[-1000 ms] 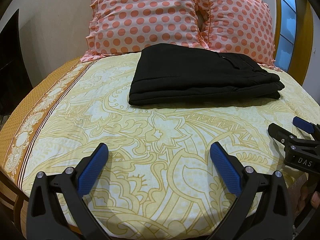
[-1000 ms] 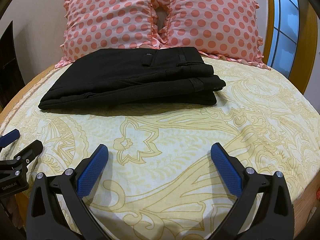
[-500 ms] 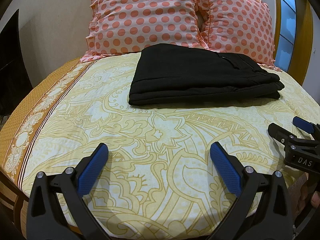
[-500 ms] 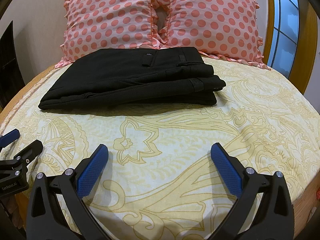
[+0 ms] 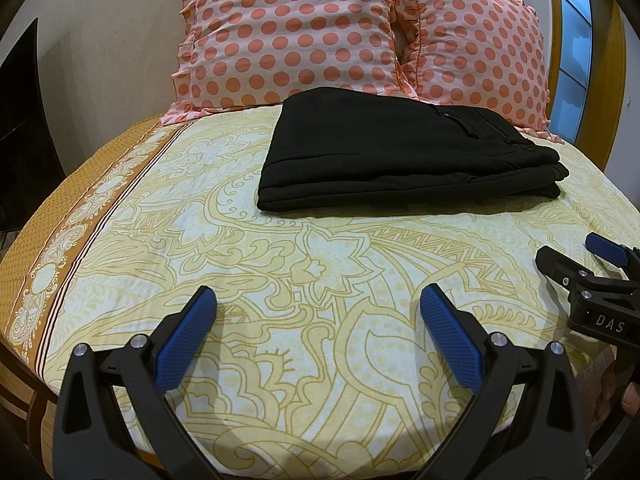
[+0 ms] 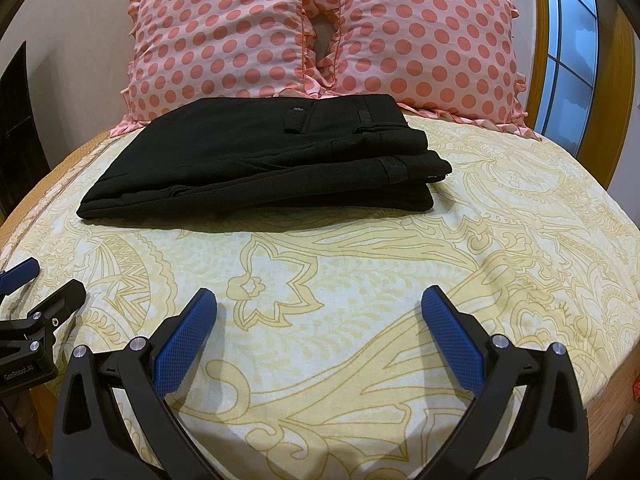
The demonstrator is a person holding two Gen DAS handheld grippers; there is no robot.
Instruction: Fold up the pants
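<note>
Black pants [image 5: 400, 156] lie folded in a flat stack on the yellow patterned bed sheet [image 5: 280, 272], in front of the pillows; they also show in the right wrist view [image 6: 272, 156]. My left gripper [image 5: 318, 304] is open and empty, low over the sheet near the bed's front edge, well short of the pants. My right gripper [image 6: 319, 304] is open and empty, likewise short of the pants. The right gripper shows at the right edge of the left wrist view [image 5: 580, 256], and the left gripper at the left edge of the right wrist view [image 6: 40, 284].
Two pink polka-dot pillows [image 6: 224, 36] [image 6: 424, 32] lean against the wall behind the pants. A wooden window frame [image 6: 624, 80] stands at the right. Dark furniture [image 5: 20, 120] stands left of the bed.
</note>
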